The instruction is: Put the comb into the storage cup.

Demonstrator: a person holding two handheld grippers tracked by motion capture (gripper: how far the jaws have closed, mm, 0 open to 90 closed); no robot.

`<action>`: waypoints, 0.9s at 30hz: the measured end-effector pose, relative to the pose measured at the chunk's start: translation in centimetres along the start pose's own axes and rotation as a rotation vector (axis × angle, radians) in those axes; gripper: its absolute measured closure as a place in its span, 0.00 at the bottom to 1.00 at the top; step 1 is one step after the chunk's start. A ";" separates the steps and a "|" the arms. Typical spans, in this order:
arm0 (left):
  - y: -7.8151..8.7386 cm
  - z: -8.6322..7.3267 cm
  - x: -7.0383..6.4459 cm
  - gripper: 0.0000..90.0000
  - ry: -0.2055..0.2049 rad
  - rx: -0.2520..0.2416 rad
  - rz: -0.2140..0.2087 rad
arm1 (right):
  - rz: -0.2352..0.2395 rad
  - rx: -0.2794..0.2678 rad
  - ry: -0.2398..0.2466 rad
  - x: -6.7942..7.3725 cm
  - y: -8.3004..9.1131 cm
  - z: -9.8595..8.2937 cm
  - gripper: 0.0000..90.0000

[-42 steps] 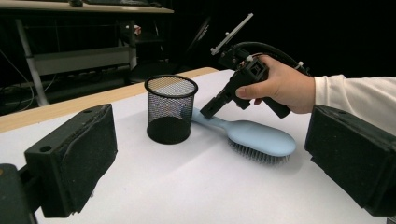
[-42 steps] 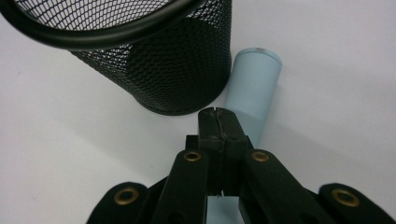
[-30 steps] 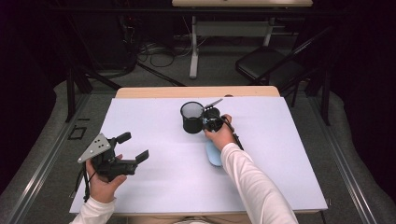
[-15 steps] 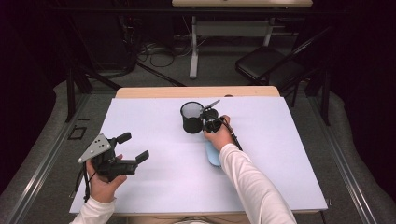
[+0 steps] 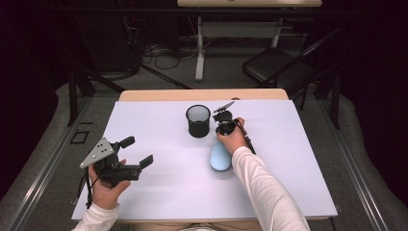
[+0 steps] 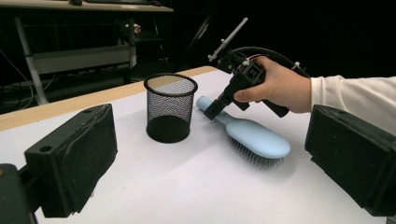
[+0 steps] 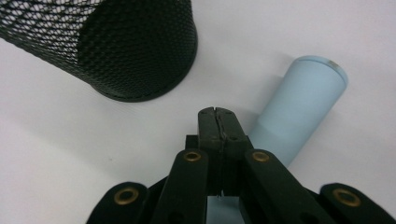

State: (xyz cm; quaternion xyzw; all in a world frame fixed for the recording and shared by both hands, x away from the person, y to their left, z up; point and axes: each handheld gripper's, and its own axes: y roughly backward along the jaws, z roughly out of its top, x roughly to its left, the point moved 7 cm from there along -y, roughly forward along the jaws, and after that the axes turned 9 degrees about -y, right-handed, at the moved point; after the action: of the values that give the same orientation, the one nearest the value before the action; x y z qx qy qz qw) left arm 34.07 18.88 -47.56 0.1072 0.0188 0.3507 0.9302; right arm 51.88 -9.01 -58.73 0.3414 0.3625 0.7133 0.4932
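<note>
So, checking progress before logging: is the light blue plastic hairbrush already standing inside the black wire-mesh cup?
No, the light blue plastic hairbrush lies flat on the table beside the black wire-mesh cup.

The cup (image 6: 170, 106) is black wire mesh. The brush (image 6: 254, 136) is smooth, light blue plastic, a bit shiny. The table (image 5: 298, 159) top looks matt and pale, with a wood edge.

Both forearms were covered by white long sleeves. The left gripper (image 5: 135, 151) was built in black, with broad, foam-padded jaws and a grey three-cornered plate dotted with holes. The right gripper (image 7: 217, 114) was fitted with brass-coloured rivets and a black cable.
</note>
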 end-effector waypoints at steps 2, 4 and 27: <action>0.0 0.0 0.0 0.03 0.000 0.000 0.000 | -0.005 0.000 -0.015 -0.2 0.1 -0.1 1.00; 0.0 0.0 0.0 0.03 -0.001 0.000 0.002 | -0.010 0.003 -0.006 -0.4 0.2 -0.1 1.00; -0.1 -0.1 0.1 0.03 0.003 0.004 0.001 | -0.091 0.016 -0.058 -5.1 1.0 -0.7 1.00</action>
State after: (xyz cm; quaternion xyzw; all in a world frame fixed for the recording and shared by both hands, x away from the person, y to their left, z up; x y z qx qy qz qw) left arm 34.15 18.92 -47.70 0.1086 0.0206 0.3512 0.9298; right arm 52.31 -14.22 -58.90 0.3491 0.3689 0.6768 0.5329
